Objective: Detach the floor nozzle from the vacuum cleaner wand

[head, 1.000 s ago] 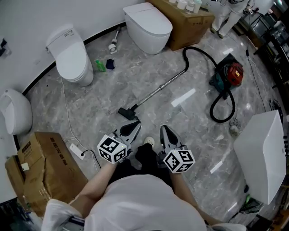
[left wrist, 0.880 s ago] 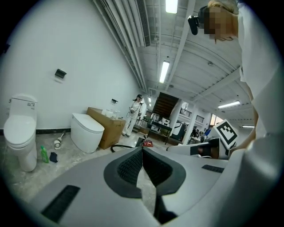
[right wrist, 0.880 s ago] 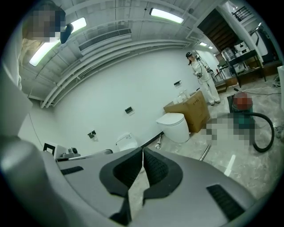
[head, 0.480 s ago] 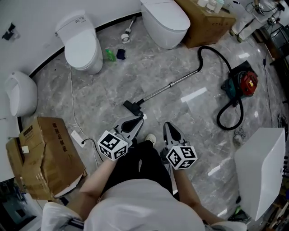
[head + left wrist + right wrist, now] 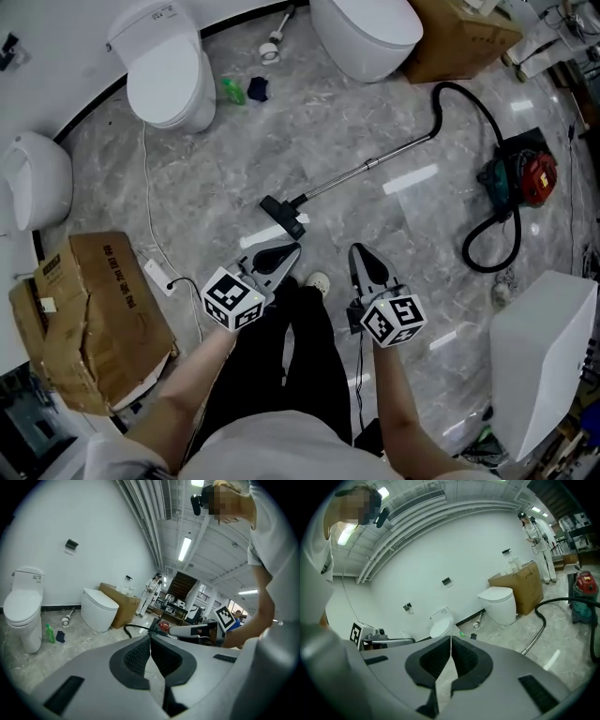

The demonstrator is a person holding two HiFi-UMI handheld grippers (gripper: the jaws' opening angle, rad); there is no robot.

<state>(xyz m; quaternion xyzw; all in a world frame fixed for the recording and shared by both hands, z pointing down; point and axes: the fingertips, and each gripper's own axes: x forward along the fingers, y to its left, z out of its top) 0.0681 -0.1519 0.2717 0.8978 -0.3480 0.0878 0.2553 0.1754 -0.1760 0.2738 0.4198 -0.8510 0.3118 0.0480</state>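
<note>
floor [image 5: 234,159]: grey marble | on it: floor nozzle [image 5: 283,216], wand [image 5: 361,169], vacuum canister [image 5: 523,178], cardboard box [image 5: 89,309]

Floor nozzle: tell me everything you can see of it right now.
The floor nozzle is a small, flat black bar, plastic by its look. It lies on the grey marbled floor, set aslant, joined at its middle to the lower end of the shiny metal wand. Nothing else touches it.

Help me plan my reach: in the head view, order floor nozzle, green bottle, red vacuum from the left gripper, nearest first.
From the left gripper:
1. Floor nozzle, just ahead.
2. Green bottle, upper left.
3. Red vacuum, far right.
</note>
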